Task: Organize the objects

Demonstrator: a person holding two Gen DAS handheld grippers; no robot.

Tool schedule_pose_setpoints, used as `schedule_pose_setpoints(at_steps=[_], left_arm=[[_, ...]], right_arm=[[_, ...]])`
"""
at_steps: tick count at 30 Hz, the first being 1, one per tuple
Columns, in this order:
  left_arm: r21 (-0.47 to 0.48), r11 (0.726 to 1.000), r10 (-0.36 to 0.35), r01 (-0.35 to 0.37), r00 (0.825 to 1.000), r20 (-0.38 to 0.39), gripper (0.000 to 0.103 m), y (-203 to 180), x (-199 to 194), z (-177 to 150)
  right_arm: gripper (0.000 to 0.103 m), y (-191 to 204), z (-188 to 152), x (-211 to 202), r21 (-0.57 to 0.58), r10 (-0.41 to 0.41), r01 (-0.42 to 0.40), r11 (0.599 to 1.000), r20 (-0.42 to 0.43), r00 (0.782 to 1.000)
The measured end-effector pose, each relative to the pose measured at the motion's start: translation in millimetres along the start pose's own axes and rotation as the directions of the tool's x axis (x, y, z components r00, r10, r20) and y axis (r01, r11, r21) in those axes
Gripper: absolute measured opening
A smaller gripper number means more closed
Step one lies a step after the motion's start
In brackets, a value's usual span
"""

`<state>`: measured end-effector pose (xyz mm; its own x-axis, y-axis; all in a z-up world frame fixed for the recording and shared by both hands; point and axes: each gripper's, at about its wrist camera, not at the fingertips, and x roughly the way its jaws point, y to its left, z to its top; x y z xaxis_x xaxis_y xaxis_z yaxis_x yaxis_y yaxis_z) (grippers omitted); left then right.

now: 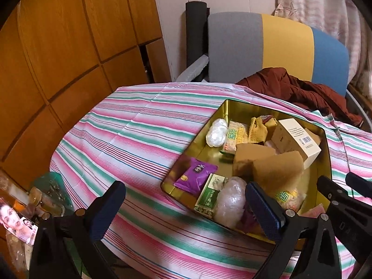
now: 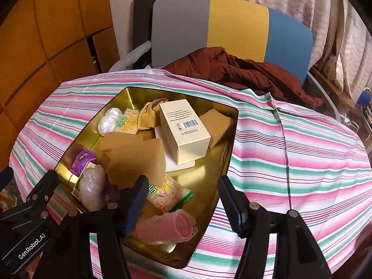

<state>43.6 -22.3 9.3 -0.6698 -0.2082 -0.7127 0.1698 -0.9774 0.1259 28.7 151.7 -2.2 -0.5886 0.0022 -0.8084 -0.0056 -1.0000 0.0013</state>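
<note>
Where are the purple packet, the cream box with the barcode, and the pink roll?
purple packet (image 1: pixel 196 178): left wrist view, middle of its wrapper.
cream box (image 2: pixel 183 130): right wrist view, its printed top face.
pink roll (image 2: pixel 167 229): right wrist view, its side.

chair (image 2: pixel 232 25) | brown garment (image 2: pixel 244 74) (draped over seat) | curtain (image 2: pixel 325 11)

The cream box (image 2: pixel 183 130) hides part of a white item (image 2: pixel 179 164) beneath it.

A tin (image 2: pixel 130 93) is set on the bench (image 2: pixel 302 151), with a carton (image 2: pixel 186 130), wrapped snacks (image 2: pixel 162 195) and a roll (image 2: pixel 172 229) held in it. Behind the bench, a chair (image 2: pixel 232 23) is placed, with a garment (image 2: pixel 244 72) on it.
</note>
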Motion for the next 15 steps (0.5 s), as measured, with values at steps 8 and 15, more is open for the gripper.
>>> schedule_pose_setpoints(at_steps=[8, 15], left_arm=[[-0.007, 1.000, -0.029, 0.029, 1.000, -0.009, 0.103, -1.4, -2.5, 1.9], [-0.021, 0.998, -0.052, 0.052, 0.998, -0.025, 0.103, -0.6, -0.4, 2.4]], right_arm=[[0.063, -0.5, 1.5, -5.3, 0.032, 0.009, -0.010, 0.999, 0.015, 1.000], [0.063, -1.6, 1.9, -5.9, 0.039, -0.002, 0.001, 0.999, 0.020, 1.000]])
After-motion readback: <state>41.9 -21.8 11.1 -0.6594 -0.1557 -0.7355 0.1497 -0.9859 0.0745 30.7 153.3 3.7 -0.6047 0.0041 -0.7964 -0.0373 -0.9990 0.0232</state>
